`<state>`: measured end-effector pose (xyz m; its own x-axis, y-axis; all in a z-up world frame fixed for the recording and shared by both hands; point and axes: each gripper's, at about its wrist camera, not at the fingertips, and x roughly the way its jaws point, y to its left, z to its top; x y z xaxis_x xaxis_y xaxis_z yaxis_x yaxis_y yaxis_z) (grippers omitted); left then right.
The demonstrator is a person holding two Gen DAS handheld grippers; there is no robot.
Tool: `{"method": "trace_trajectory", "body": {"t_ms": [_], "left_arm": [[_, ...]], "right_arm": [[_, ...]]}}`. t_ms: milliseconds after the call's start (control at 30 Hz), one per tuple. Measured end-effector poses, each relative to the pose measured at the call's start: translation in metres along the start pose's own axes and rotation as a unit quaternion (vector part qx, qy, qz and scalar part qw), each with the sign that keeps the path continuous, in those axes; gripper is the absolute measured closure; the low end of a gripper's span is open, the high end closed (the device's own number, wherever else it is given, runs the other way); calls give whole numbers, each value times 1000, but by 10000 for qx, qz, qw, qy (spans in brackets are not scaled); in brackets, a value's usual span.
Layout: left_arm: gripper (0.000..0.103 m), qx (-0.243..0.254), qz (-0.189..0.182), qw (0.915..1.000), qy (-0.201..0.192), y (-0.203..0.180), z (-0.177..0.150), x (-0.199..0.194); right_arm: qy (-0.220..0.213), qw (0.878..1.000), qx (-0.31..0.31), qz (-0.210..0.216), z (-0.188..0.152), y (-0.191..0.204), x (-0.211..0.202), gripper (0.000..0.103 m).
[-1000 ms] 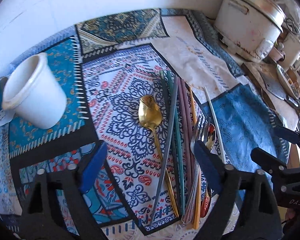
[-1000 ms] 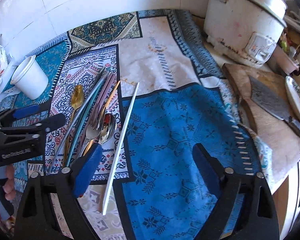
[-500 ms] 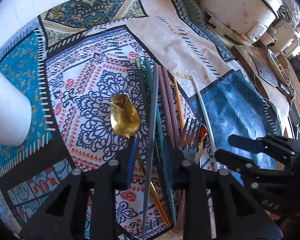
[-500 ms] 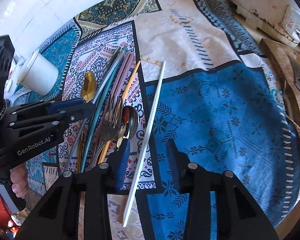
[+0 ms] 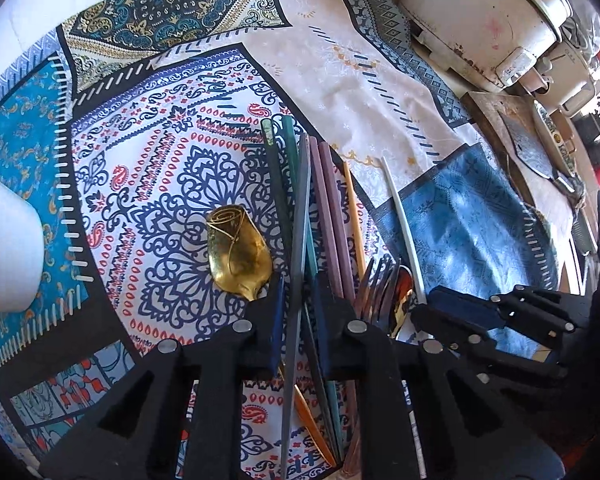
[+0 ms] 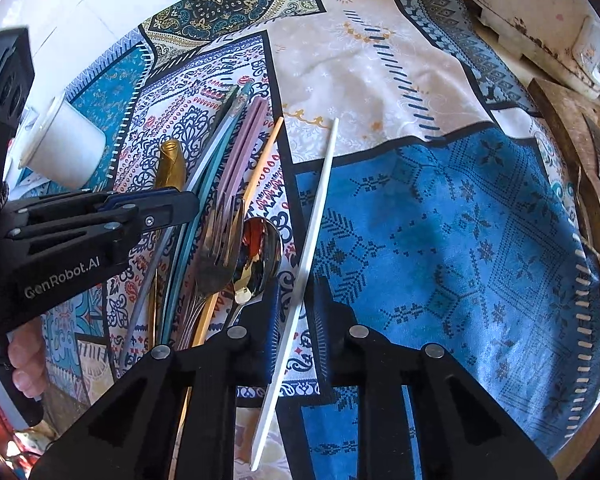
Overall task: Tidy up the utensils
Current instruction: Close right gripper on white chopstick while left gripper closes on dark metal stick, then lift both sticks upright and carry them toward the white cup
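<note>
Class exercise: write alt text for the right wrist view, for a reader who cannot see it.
The right claw is closing around a white chopstick lying on a patterned patchwork cloth. To its left lie a fork, spoons and coloured chopsticks, with the left claw over them and a white cup beyond.

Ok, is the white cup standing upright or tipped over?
Tipped over. In the right wrist view the white cup lies on its side on the patterned cloth, its open rim facing left.
</note>
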<state>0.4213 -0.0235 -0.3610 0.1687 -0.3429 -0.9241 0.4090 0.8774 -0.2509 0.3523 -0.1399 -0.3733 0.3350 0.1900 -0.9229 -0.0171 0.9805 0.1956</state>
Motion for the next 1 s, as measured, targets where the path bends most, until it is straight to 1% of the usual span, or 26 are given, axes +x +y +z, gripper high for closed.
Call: {"method": "trace_trajectory", "body": {"t_ms": [33, 67, 100, 200, 267, 300, 567, 733, 900, 1000], "left_arm": [[94, -27, -78, 10000, 44, 1, 1, 1], [94, -38, -136, 9999, 69, 2, 2, 3], [94, -24, -153, 9999, 64, 2, 3, 2], [95, -30, -172, 9998, 105, 3, 3, 1], [98, -52, -186, 9998, 87, 3, 4, -1], [98, -53, -166, 9998, 73, 3, 3, -4], [98, -22, -65, 9999, -108, 7, -13, -22], [98, -56, 82, 9993, -365, 9, -23, -42], [98, -238, 209, 9965, -770, 16, -33, -71], [98, -373, 330, 9933, -1041, 22, -36, -90]], "right_arm": [[-13, 10000, -52, -53, 1, 1, 1, 90], [-31, 9999, -100, -123, 1, 2, 1, 94], [-44, 9998, -123, -139, 2, 2, 2, 95], [-42, 10000, -71, -7, 2, -2, 2, 96], [-33, 9999, -72, 65, 4, -4, 3, 97], [-20, 9999, -41, 110, 5, -6, 3, 97], [-100, 9999, 41, 85, 5, -16, -2, 98], [-129, 9999, 50, 35, 5, -19, -6, 98], [-262, 9996, -3, 41, 5, -19, -14, 98], [-399, 9991, -60, 93, 7, -16, -25, 98]]}}
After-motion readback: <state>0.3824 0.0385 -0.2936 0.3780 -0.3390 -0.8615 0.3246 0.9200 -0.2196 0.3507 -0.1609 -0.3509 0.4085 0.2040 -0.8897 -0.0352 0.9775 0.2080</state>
